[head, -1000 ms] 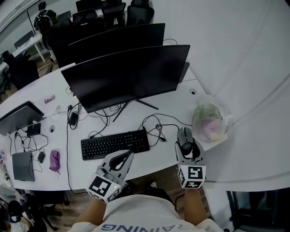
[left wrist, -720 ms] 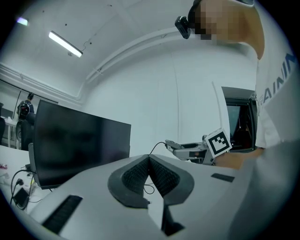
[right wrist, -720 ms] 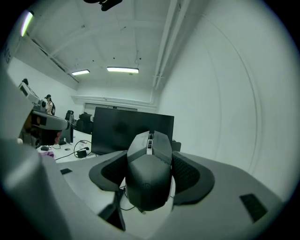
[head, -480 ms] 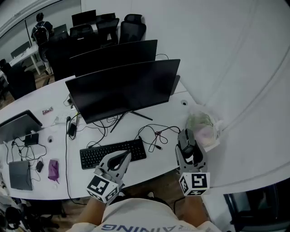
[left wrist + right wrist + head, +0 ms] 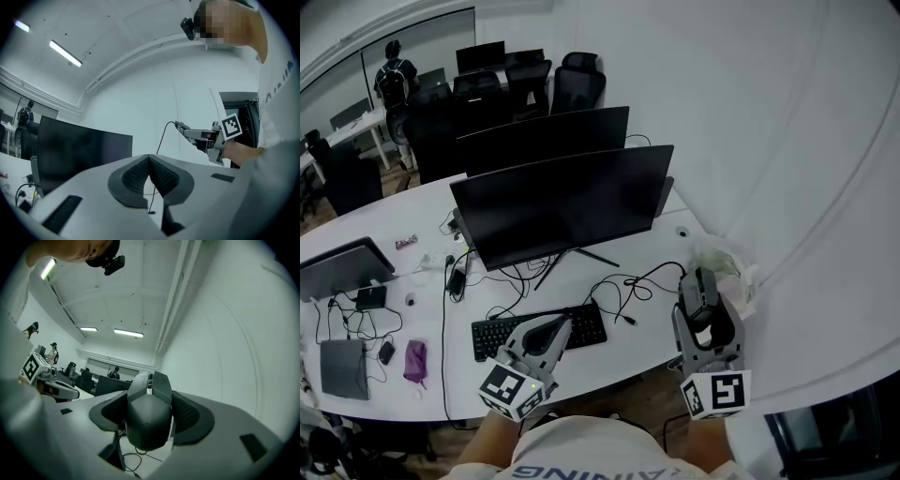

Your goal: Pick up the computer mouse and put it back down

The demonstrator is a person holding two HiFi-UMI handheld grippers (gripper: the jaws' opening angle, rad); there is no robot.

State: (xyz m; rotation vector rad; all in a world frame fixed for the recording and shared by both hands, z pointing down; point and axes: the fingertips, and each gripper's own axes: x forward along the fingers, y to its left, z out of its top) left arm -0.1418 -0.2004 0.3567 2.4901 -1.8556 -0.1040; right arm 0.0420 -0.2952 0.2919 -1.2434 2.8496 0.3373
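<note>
A dark grey computer mouse [image 5: 699, 292] [image 5: 148, 416] is clamped between the jaws of my right gripper [image 5: 705, 309] [image 5: 149, 414], lifted well above the white desk [image 5: 649, 330] near its right end. Its black cable [image 5: 642, 281] trails down to the desk and runs toward the keyboard [image 5: 539, 331]. In the left gripper view the raised right gripper and the hanging cable [image 5: 164, 136] show against the wall. My left gripper [image 5: 551, 334] [image 5: 149, 172] hovers over the keyboard's near edge with its pads pressed together and nothing between them.
Two large dark monitors [image 5: 567, 195] stand behind the keyboard, with tangled cables [image 5: 520, 274] under them. A crumpled plastic bag [image 5: 724, 267] lies just past the mouse at the desk's right end. A laptop [image 5: 342, 262] and small gadgets sit at the left. A person [image 5: 394, 80] stands far back.
My right gripper has risen with the mouse, lifting it off the desk and pulling the cable up. The head view has tilted up. The left gripper barely moved.
</note>
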